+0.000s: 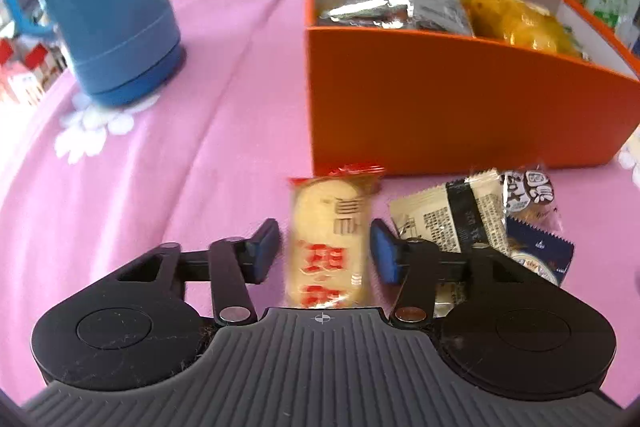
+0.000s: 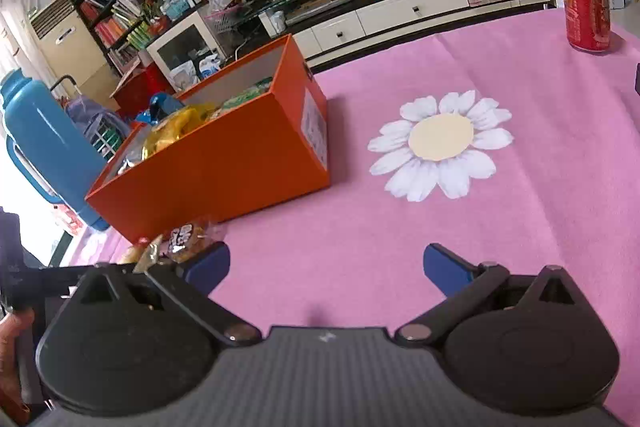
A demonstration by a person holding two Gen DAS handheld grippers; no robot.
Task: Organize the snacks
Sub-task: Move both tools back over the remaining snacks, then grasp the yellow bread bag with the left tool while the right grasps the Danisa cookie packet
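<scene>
A rice cracker packet with red print lies on the pink cloth between the blue pads of my left gripper. The jaws are open, with a small gap on each side of the packet. To its right lies a beige snack packet, a dark-labelled one and a blue one. The orange box behind them holds several snack bags, also seen in the right wrist view. My right gripper is open and empty over bare cloth. The loose packets sit by its left finger.
A tall blue thermos stands at the left of the table, also in the right wrist view. A red soda can stands at the far right. A daisy print marks the cloth. Shelves and a TV stand lie beyond the table.
</scene>
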